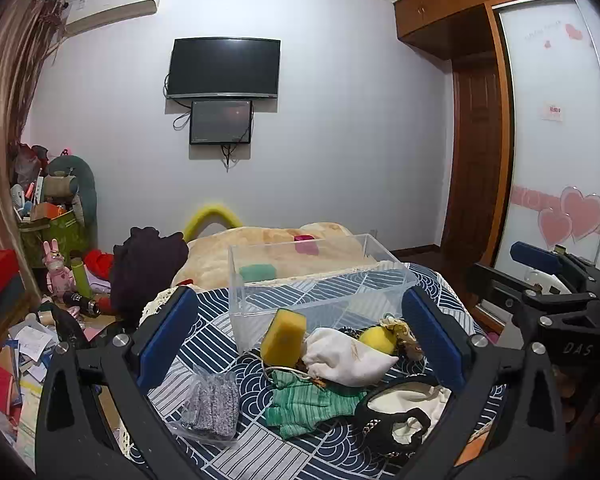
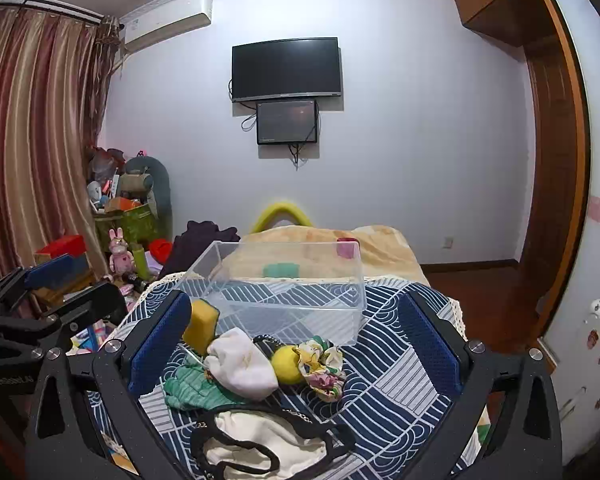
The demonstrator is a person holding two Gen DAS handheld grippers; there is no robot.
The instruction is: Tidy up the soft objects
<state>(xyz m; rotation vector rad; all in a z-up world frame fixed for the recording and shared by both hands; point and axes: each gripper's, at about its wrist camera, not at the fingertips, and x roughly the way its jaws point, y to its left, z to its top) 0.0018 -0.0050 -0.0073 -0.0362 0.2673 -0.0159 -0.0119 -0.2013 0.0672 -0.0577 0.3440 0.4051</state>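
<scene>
A clear plastic box (image 1: pixel 320 280) (image 2: pixel 284 292) stands on the blue patterned bedspread (image 1: pixel 220 336) (image 2: pixel 396 376). In front of it lie a yellow sponge (image 1: pixel 283 338) (image 2: pixel 200 326), a white drawstring pouch (image 1: pixel 346 358) (image 2: pixel 242 364), a yellow ball (image 1: pixel 378 340) (image 2: pixel 286 364), a floral scrunchie (image 2: pixel 324 364), a green cloth (image 1: pixel 308 402) (image 2: pixel 192 386), a cream bag with black handles (image 1: pixel 404 412) (image 2: pixel 260 444) and a bagged grey cloth (image 1: pixel 212 404). My left gripper (image 1: pixel 300 340) and right gripper (image 2: pixel 292 344) are both open and empty, above the pile.
A green sponge (image 1: pixel 257 273) (image 2: pixel 281 269) and a pink object (image 1: pixel 305 238) (image 2: pixel 347 247) lie on the beige blanket (image 1: pixel 268 248) behind the box. Dark clothes (image 1: pixel 148 264) and floor clutter (image 1: pixel 40 320) sit left of the bed. A wardrobe (image 1: pixel 556 120) stands on the right.
</scene>
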